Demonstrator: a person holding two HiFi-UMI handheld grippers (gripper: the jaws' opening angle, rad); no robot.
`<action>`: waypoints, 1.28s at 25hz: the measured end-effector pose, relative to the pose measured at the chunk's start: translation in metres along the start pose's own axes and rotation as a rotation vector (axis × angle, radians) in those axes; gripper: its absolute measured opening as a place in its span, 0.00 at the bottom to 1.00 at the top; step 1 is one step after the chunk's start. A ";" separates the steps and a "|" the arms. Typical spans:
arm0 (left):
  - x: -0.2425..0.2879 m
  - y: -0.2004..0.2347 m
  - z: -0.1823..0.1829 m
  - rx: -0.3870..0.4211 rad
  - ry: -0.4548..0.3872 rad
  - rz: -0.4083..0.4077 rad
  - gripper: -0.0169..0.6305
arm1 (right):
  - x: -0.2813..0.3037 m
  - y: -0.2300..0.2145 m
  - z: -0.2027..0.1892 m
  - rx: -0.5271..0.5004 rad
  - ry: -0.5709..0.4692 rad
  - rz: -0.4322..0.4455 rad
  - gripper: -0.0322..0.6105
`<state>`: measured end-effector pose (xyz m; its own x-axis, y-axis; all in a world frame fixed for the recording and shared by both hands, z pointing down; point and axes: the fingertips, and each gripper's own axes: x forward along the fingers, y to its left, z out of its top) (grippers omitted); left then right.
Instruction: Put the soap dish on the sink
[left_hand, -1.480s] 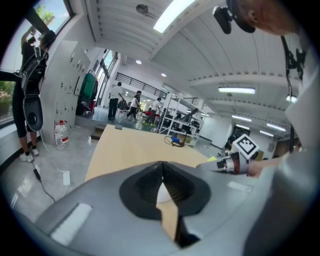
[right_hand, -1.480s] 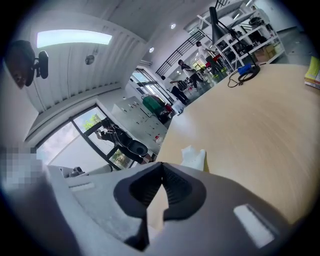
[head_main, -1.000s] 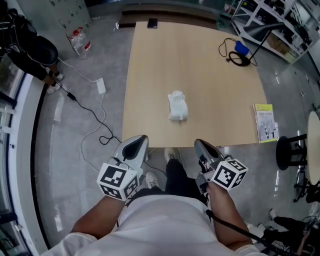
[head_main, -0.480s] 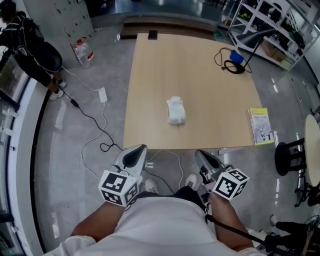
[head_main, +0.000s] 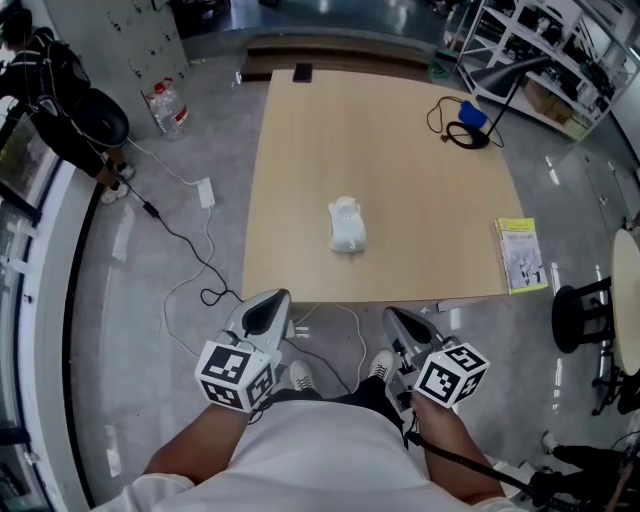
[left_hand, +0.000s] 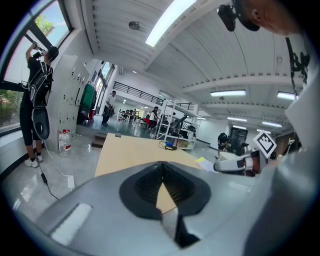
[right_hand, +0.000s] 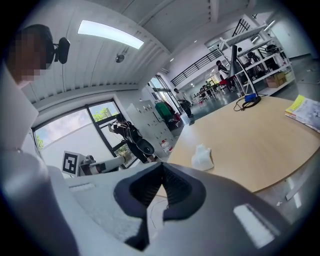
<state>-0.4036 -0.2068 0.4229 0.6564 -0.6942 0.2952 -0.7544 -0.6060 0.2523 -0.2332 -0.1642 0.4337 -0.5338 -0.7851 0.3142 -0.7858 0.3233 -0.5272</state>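
A small white lumpy object (head_main: 347, 224) lies near the middle of the wooden table (head_main: 400, 180); from here I cannot tell soap dish from sink in it. It also shows in the right gripper view, as a white lump (right_hand: 202, 157) beyond the jaws. My left gripper (head_main: 268, 298) and right gripper (head_main: 395, 315) hang side by side close to my body, short of the table's near edge. Both are shut with nothing between the jaws, as the left gripper (left_hand: 162, 164) and right gripper (right_hand: 162, 165) show in their own views.
A yellow booklet (head_main: 520, 255) lies at the table's right edge, a black cable with a blue item (head_main: 465, 120) at the far right, a dark phone (head_main: 302, 72) at the far edge. A stool (head_main: 580, 310) stands right. Floor cables (head_main: 190, 230), a water bottle (head_main: 168, 105) and a person (head_main: 70, 110) are left.
The head view has shifted a little, so the table and the white object sit slightly lower and further left. My right gripper has drifted a bit down and left. Both stay shut.
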 end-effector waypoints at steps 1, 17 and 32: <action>0.000 -0.001 0.000 0.002 0.001 -0.004 0.03 | 0.000 0.002 -0.001 -0.003 -0.001 -0.003 0.05; -0.005 -0.010 0.000 0.028 0.008 -0.062 0.03 | -0.009 0.009 -0.014 0.012 -0.027 -0.039 0.05; -0.010 -0.013 0.005 0.028 -0.013 -0.079 0.03 | -0.011 0.018 -0.012 0.003 -0.032 -0.038 0.05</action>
<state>-0.4002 -0.1944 0.4119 0.7143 -0.6483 0.2634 -0.6996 -0.6699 0.2484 -0.2453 -0.1435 0.4303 -0.4934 -0.8131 0.3090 -0.8043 0.2913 -0.5179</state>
